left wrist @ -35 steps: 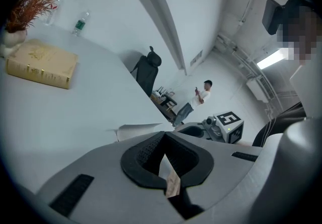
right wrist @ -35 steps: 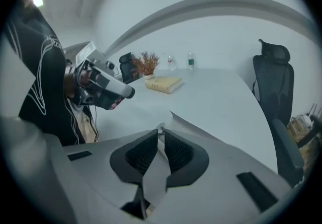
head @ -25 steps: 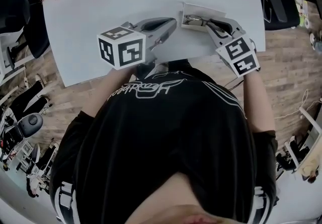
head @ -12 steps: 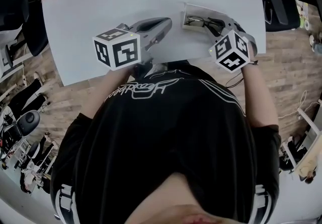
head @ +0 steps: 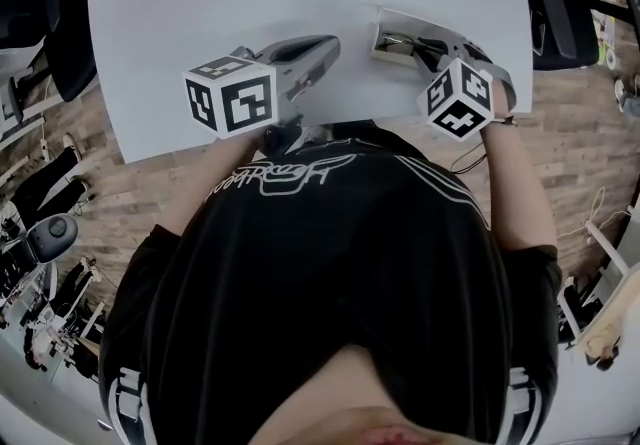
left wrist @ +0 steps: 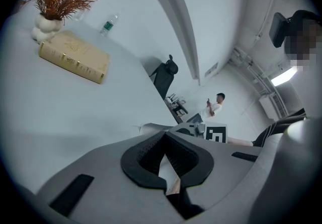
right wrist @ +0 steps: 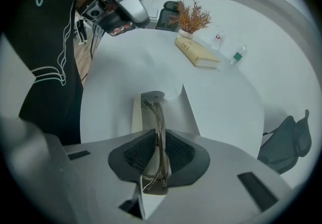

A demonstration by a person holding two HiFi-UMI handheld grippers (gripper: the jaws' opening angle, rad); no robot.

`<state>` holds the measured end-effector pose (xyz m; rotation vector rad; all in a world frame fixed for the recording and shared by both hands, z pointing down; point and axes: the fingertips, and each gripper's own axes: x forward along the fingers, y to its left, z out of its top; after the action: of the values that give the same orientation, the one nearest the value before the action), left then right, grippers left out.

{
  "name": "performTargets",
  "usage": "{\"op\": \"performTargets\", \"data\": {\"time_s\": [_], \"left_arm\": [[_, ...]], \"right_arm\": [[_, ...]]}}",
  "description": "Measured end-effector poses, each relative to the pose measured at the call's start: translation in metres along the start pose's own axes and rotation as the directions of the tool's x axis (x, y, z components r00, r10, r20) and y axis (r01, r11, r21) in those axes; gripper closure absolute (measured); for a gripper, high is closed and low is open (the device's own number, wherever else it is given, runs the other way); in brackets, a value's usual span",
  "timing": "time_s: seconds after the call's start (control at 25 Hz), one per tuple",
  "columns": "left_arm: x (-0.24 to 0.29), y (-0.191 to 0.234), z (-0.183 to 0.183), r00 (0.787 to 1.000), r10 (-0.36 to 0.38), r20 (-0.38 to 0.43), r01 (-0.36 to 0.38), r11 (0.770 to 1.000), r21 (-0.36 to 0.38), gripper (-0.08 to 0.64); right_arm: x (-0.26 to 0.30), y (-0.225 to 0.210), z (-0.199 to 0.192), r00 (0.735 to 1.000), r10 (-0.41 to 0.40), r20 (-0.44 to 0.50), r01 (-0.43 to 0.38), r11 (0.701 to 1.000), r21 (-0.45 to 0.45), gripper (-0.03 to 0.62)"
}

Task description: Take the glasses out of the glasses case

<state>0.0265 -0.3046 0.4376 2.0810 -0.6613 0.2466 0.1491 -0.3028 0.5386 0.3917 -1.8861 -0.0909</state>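
A white glasses case (head: pixel 402 23) lies open on the white table (head: pixel 200 3) at the right, its lid (right wrist: pixel 187 112) folded back. The glasses (right wrist: pixel 159 117) stand on edge in the case's tray (right wrist: pixel 142 117). In the head view they show as a thin dark frame (head: pixel 398 41). My right gripper (right wrist: pixel 157 137) reaches into the case, its pads shut on the glasses' frame. In the head view it (head: pixel 425 51) sits over the case's near end. My left gripper (head: pixel 330 45) hovers left of the case, shut on nothing (left wrist: pixel 164 137).
A tan book (right wrist: pixel 197 53) and a vase of dried plant (right wrist: pixel 191 16) sit at the table's far edge, with a small bottle (right wrist: pixel 237 56) near them. Black chairs (right wrist: pixel 287 137) stand beyond the table. A person (left wrist: pixel 217 104) stands far off in the room.
The right gripper has rolled about its axis and settled over the case's near end, jaws round the glasses. The left gripper has barely moved.
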Motion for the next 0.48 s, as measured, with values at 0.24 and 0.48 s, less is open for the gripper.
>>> {"op": "performTargets", "data": {"time_s": [0.24,0.48], "left_arm": [[-0.0047,0.0053,-0.0017,1.0,0.007,0.008,-0.006,1.0,-0.012,0.552],[-0.0097,0.0089,-0.004,1.0,0.014,0.021,-0.014,1.0,-0.024,0.552]], "right_arm": [[0.0014,-0.0005,-0.0006,1.0,0.005,-0.016,-0.005,1.0,0.01,0.555],[0.0018,0.0001,0.0001,1.0,0.01,-0.03,-0.01,1.0,-0.003,0.563]]}}
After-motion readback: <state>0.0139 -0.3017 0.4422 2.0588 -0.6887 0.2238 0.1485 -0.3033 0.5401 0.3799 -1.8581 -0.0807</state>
